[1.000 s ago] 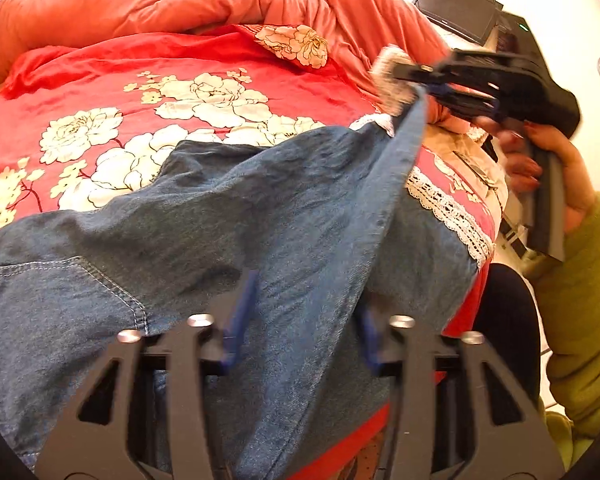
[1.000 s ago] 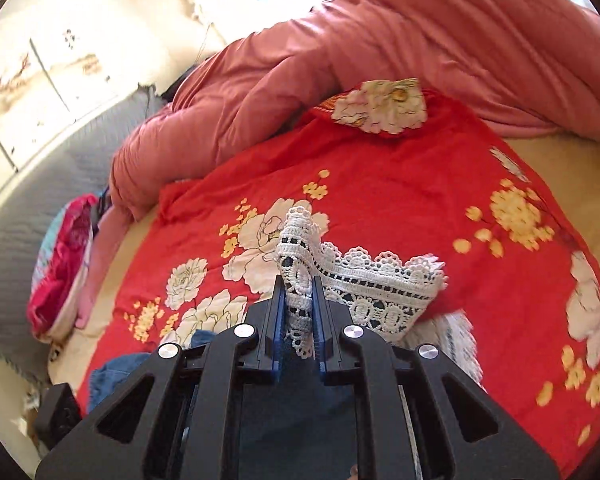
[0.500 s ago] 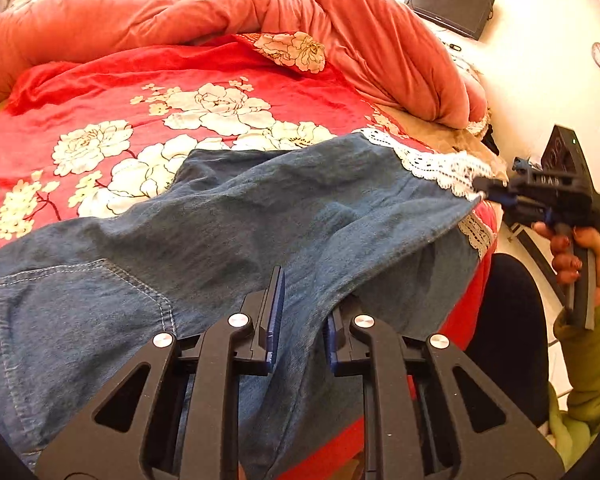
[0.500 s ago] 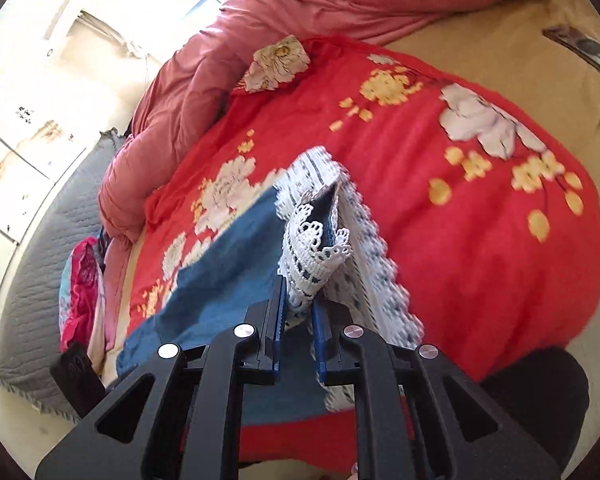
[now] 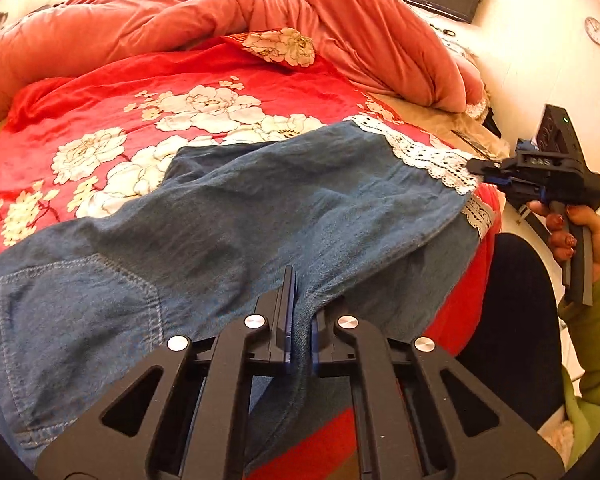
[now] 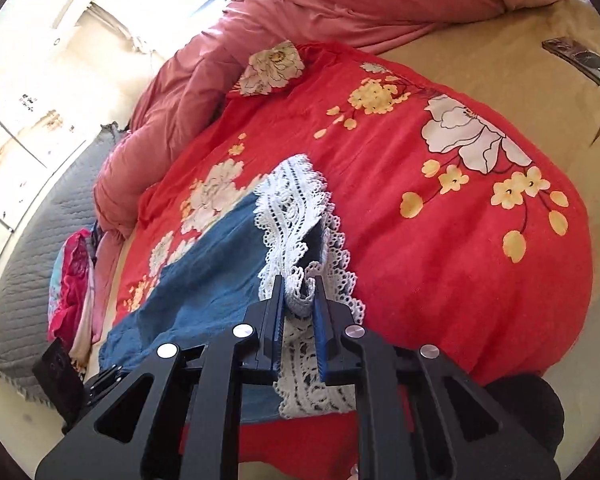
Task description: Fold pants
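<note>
Pants (image 5: 228, 216) of blue denim lie spread across the bed (image 6: 548, 92), on top of the red floral cover (image 5: 100, 120) that drapes it. Behind the pants, at the far side of the bed, a salmon-pink quilt (image 5: 188, 12) is bunched in a long heap. Taking the pants as the landmark: the waist end with a stitched back pocket (image 5: 72, 300) lies toward the left in the left wrist view, and the leg runs away to the right, ending in a white lace hem (image 5: 428, 156). One leg seems to lie over the other, though the folds make that hard to tell.

The left hand-held gripper (image 5: 299, 320) sits at the near edge of the pants, its jaws pressed together on a ridge of denim. The right hand-held gripper (image 6: 298, 304) is at the leg end, clamped on a bunched piece of the lace hem; in the left wrist view it shows at the right of the pants, gripped by a hand (image 5: 580, 236) with a green sleeve (image 5: 596, 328). Beyond the hem, on the tan sheet, lies a dark remote control (image 6: 584, 62).
</note>
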`<state>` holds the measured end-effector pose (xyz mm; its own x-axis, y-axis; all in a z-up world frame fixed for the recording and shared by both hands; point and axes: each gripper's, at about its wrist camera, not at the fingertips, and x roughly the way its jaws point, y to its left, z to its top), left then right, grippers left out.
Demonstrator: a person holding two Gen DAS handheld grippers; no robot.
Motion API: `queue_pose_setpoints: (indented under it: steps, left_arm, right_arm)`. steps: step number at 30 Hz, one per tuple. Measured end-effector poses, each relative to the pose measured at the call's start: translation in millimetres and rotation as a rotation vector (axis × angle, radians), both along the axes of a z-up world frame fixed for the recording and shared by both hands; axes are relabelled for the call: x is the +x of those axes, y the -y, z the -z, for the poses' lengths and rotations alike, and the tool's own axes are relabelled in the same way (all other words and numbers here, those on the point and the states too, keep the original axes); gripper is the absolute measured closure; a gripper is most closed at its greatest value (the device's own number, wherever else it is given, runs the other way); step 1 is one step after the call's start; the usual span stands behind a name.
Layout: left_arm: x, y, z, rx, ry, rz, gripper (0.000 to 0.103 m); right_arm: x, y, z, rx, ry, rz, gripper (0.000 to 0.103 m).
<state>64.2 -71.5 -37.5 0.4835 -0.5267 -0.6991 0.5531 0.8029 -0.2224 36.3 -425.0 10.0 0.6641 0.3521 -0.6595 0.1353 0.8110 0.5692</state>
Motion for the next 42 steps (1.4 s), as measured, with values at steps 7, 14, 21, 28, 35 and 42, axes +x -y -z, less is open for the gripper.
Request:
queue_pose_setpoints:
  steps: [7,14,21,28,35,42]
  left_arm:
    - [-13.2,-21.3,-9.3,-0.04,0.002,-0.016,0.102]
    - [-22.1,-11.0,3.7,0.028,-0.011,0.022,0.102]
    - [-28.9,-6.8,14.2,0.095,-0.008,0.024,0.102]
    - [-41.3,-13.8,6.2,0.078,-0.007,0.014,0.078]
    - [-56.2,-63.9,-26.6,0.0,0.018,-0.13,0.054]
    - [-52.4,-148.2,-39.4,0.024,-0.02,-0.441,0.012]
  right_arm:
    - [-30.4,-7.8,-14.3,-0.029,-0.002,-0.054,0.091]
    - [-34.3,-4.2,12.2,-0.058,-0.081,-0.03,0.091]
    - [-38.9,-9.8,9.2,-0.156,-0.1,-0.035,0.077]
    - [-47.4,-33.6,-37.8,-0.336,0.053,-0.063,0.057]
    - [-17.4,-95.9,-37.6,-0.358,0.103,-0.31,0.052]
    - [5.2,-131.8,-1.1,-0.41,-0.007,-0.418,0.045]
